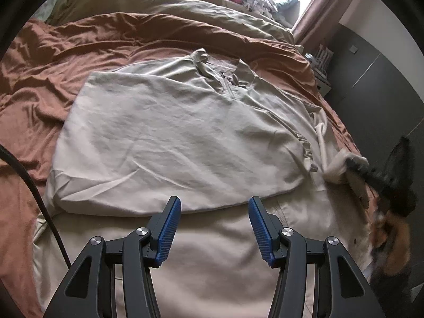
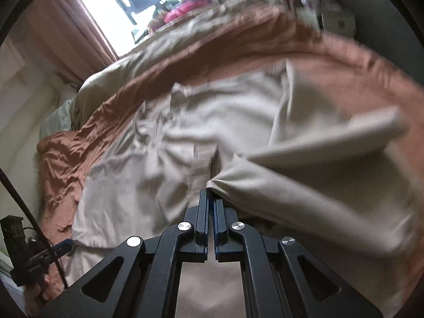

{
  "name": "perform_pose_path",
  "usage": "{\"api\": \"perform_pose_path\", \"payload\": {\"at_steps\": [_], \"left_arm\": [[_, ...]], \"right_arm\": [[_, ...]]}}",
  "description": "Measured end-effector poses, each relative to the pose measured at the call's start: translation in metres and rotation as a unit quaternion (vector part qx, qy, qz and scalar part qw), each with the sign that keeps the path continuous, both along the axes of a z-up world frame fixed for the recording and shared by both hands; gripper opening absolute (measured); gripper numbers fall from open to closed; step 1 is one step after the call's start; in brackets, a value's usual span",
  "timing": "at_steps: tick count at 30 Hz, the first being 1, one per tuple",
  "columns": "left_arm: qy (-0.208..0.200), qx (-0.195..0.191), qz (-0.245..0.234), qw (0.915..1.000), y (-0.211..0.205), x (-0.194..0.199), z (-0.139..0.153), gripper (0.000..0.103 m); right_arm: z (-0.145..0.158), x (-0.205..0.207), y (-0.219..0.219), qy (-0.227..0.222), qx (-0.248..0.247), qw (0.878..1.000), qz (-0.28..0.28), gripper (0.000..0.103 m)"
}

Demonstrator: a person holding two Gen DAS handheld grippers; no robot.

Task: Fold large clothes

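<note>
Right gripper point(image 2: 211, 194): jaws pinched nearly together on a fold of the beige garment point(image 1: 169, 132), cloth bunching right at the tips.
Left gripper point(image 1: 214, 208): jaws about half open, nothing between the blue pads point(image 1: 169, 228), hovering above the near hem.
Garment position: spread on the bed point(image 1: 37, 84), mostly ahead of the left jaws; one side already folded across, ending just beyond the tips.
Slip risk: thin, smooth fabric held by a small pinch only; a quick pull likely to drag it free of the right jaws.
Shift risk: rest of the garment unpinned, so a sideways tug by the right jaws likely to slide the whole piece over the rust-brown sheet point(image 1: 111, 34) and undo the fold.
Crease risk: sleeve cloth point(image 2: 304, 185) hanging in a loose drape to the right of the right jaws; laid down that way, likely to trap wrinkles.
Look of garment: pale beige, light woven, zip collar point(image 1: 228, 84) at the far end, faint creases throughout.
View quality: right wrist picture blurred, so grip depth hard to judge.
</note>
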State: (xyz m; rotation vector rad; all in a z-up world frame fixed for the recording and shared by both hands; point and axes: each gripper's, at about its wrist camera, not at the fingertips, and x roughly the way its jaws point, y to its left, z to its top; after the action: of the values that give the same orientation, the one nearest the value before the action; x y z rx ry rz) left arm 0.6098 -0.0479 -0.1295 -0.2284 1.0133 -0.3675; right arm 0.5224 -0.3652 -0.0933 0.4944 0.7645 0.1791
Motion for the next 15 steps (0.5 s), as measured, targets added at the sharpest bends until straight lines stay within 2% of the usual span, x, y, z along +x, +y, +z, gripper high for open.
{"api": "perform_pose_path", "payload": {"at_steps": [2, 6, 7, 10, 15], "left_arm": [[0.002, -0.003, -0.001, 1.0000, -0.001, 0.000, -0.001, 0.055], [0.004, -0.006, -0.005, 1.0000, -0.002, -0.001, -0.002, 0.055], [0.004, -0.006, -0.006, 1.0000, -0.003, -0.002, -0.002, 0.055], [0.004, -0.009, -0.008, 0.9999, -0.005, -0.004, -0.002, 0.055], [0.003, -0.006, -0.016, 0.9999, -0.013, -0.007, -0.001, 0.055]], "right_arm": [[-0.006, 0.000, 0.002, 0.007, 0.014, 1.000, 0.001, 0.010], [-0.015, -0.010, -0.004, 0.010, 0.047, 0.999, 0.008, 0.061], [-0.014, -0.013, -0.007, 0.006, 0.048, 0.999, 0.008, 0.063], [0.002, -0.035, -0.028, -0.009, 0.043, 0.999, 0.011, 0.063], [0.015, -0.075, -0.072, -0.032, 0.019, 0.999, -0.032, 0.063]]}}
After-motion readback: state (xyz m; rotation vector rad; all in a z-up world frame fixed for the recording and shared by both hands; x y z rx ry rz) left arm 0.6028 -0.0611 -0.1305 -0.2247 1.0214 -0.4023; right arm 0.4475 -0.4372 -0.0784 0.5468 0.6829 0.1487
